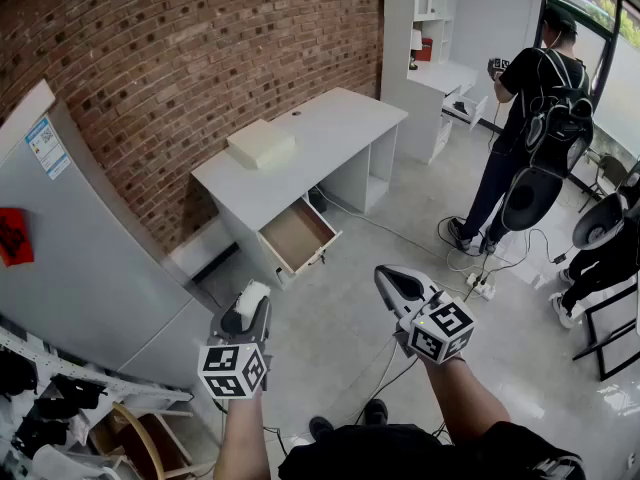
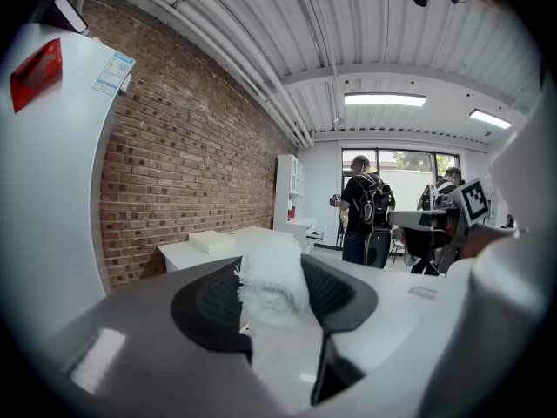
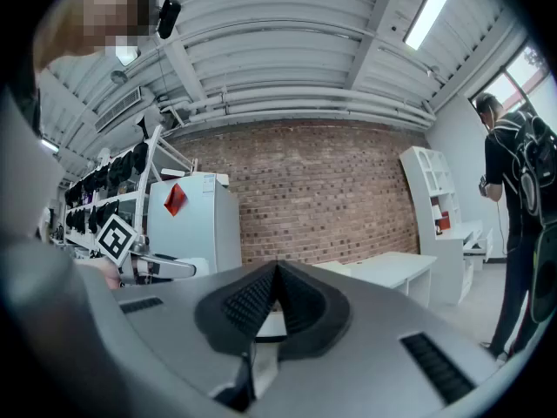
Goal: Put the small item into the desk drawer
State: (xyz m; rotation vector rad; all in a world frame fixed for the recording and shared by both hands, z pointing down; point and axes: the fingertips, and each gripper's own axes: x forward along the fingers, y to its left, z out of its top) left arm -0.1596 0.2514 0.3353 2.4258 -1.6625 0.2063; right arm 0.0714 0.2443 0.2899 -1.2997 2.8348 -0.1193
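Note:
A small white fuzzy item [image 2: 271, 277] sits between the two dark pads of my left gripper [image 2: 277, 307], which is shut on it. In the head view the item [image 1: 253, 290] shows as a white lump at the tip of the left gripper [image 1: 250, 304], held above the floor. The white desk [image 1: 330, 128] stands against the brick wall, and its drawer [image 1: 297, 234] is pulled open and looks bare inside. My right gripper [image 1: 384, 274] hovers to the right of the left one. Its jaws [image 3: 277, 273] meet at the tips with nothing between them.
A flat cream box [image 1: 261, 143] lies on the desk top. A grey fridge [image 1: 60, 238] stands at the left. A person with a backpack [image 1: 530, 118] stands at the back right by white shelves. A power strip [image 1: 480, 286] and cables lie on the floor.

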